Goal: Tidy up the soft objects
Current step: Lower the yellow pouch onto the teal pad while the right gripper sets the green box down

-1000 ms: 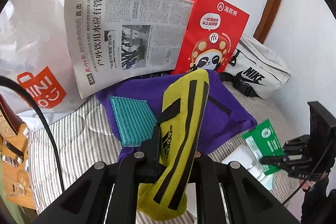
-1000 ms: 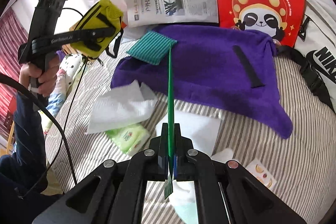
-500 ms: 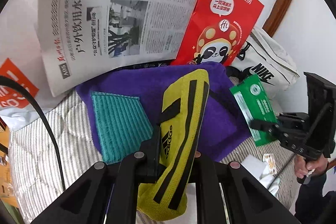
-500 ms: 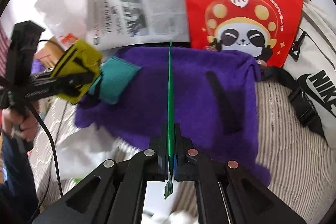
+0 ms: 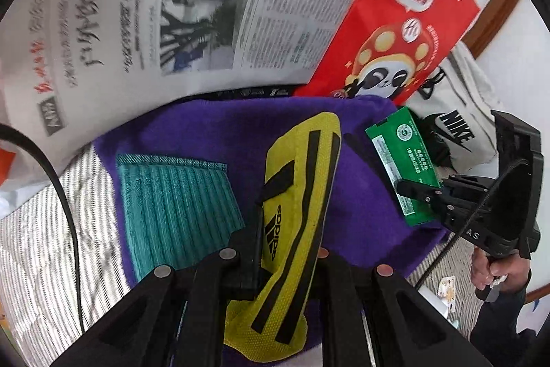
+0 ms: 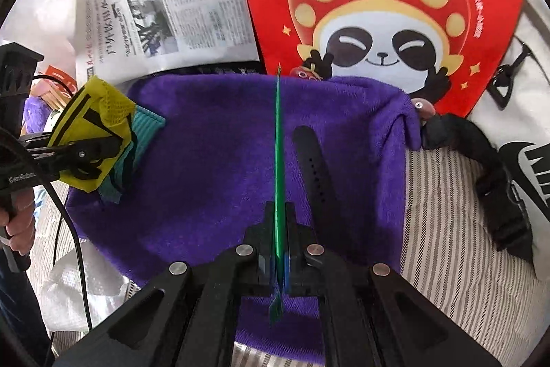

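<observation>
I am taking the purple towel (image 5: pixel 213 140) as my landmark; it is lying spread on the striped bedding (image 5: pixel 31 229). Off its left edge, white plastic wrap (image 6: pixel 82 284) is lying on the bedding. On the towel's left part a teal cloth (image 5: pixel 172 205) is lying flat. Just right of that cloth, over the towel, my left gripper (image 5: pixel 287 250) is clamping a yellow Adidas pad (image 5: pixel 299 195) between narrowed jaws, the pad pointing toward the towel's far edge. Behind the towel's far edge a newspaper (image 5: pixel 192 2) is leaning upright, and right of it a red paper bag (image 5: pixel 405 23) with a panda print is standing. On the towel's right half a black strap (image 6: pixel 314 167) is lying lengthwise. Over the towel's right part my right gripper (image 6: pixel 280 246) is pinching a flat green packet (image 5: pixel 402 160), jaws nearly together on it; in the right wrist view I am seeing the packet only edge-on. Beyond the towel's right edge a white Nike bag (image 5: pixel 460 116) is resting on the bedding, its black buckle strap (image 6: pixel 495 181) trailing beside the towel's corner.
</observation>
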`<move>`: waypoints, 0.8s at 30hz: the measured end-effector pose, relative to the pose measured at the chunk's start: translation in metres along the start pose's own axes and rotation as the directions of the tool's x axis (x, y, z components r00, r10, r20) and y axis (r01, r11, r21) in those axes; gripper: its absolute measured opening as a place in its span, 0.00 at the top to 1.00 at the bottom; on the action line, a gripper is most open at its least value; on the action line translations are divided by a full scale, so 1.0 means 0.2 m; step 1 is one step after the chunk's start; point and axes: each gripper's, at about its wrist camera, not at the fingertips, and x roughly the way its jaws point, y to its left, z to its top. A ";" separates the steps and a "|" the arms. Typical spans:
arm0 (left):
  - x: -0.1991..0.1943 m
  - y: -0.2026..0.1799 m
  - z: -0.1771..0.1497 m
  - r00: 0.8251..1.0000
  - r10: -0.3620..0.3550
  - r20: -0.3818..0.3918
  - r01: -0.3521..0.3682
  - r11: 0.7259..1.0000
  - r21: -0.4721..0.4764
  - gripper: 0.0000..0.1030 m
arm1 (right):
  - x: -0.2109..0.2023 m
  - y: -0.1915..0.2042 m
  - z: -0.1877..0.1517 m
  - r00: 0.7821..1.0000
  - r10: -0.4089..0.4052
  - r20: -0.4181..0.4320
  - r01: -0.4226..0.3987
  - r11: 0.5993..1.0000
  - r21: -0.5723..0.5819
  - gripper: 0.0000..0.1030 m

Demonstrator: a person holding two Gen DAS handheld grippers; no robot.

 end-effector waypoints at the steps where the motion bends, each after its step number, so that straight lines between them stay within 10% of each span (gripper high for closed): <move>1: 0.03 0.00 0.01 1.000 -0.002 -0.014 0.001 1.000 -0.008 0.89 | 0.01 0.00 0.00 1.000 0.004 -0.006 -0.004 1.000 0.001 0.97; 24: 0.12 0.02 0.03 0.998 0.042 -0.055 -0.041 0.999 0.021 0.76 | 0.18 0.00 0.04 0.993 -0.102 -0.052 0.098 0.992 -0.074 0.87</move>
